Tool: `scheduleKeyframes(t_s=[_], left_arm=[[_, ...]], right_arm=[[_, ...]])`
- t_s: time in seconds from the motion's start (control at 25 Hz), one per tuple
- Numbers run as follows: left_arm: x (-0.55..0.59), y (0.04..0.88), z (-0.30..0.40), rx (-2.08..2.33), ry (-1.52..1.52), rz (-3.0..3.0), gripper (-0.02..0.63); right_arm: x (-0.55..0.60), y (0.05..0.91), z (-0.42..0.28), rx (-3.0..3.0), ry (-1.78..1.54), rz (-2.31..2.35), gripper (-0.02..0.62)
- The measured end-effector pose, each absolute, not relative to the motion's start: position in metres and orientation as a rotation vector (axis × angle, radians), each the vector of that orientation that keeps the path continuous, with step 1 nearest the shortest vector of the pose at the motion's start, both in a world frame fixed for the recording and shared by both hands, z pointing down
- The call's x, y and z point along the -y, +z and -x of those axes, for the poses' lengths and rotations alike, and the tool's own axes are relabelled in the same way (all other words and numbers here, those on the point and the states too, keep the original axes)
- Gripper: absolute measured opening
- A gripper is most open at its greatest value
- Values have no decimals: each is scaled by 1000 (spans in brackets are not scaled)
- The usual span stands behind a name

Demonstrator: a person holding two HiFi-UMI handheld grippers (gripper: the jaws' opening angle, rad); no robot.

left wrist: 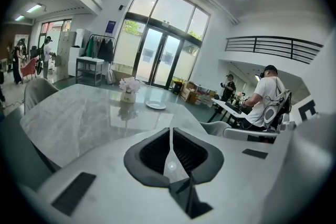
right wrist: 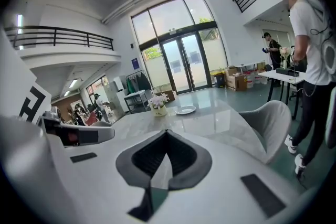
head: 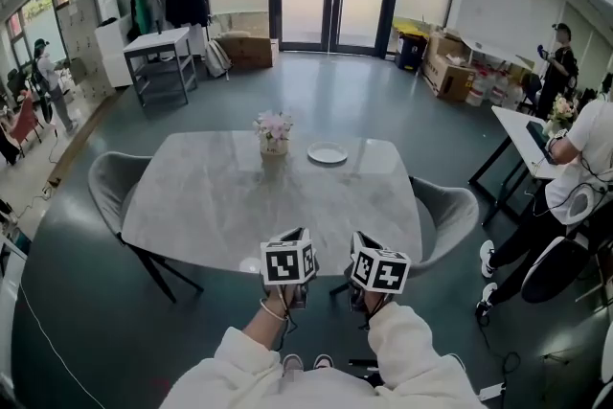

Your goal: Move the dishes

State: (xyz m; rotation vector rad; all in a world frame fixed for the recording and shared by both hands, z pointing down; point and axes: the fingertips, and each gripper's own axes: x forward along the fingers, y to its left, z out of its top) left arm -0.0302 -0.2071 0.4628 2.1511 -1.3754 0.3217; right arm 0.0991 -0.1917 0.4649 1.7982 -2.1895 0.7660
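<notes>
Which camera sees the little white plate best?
The head view: it looks down on the plate, so its whole round rim shows, right of the flower pot. Both gripper views show the plate only as a thin, far-off sliver.

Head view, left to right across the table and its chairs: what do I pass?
grey chair → flower pot → white plate → second grey chair
</notes>
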Motion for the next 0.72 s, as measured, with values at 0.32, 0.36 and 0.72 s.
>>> scheduleKeyframes(t_s=[0.32,0.36,0.72], left_arm=[[212,464,32,1379,320,-2150,23],[211,464,31,1377,324,-2149,23],[220,468,29,1390,334,-2154,23]], right_arm=[[195,464,-92,2200,746,-1782,57],[195,464,-93,2197,746,-1782,57],[203,470,-96,2189,745,-1784,57]])
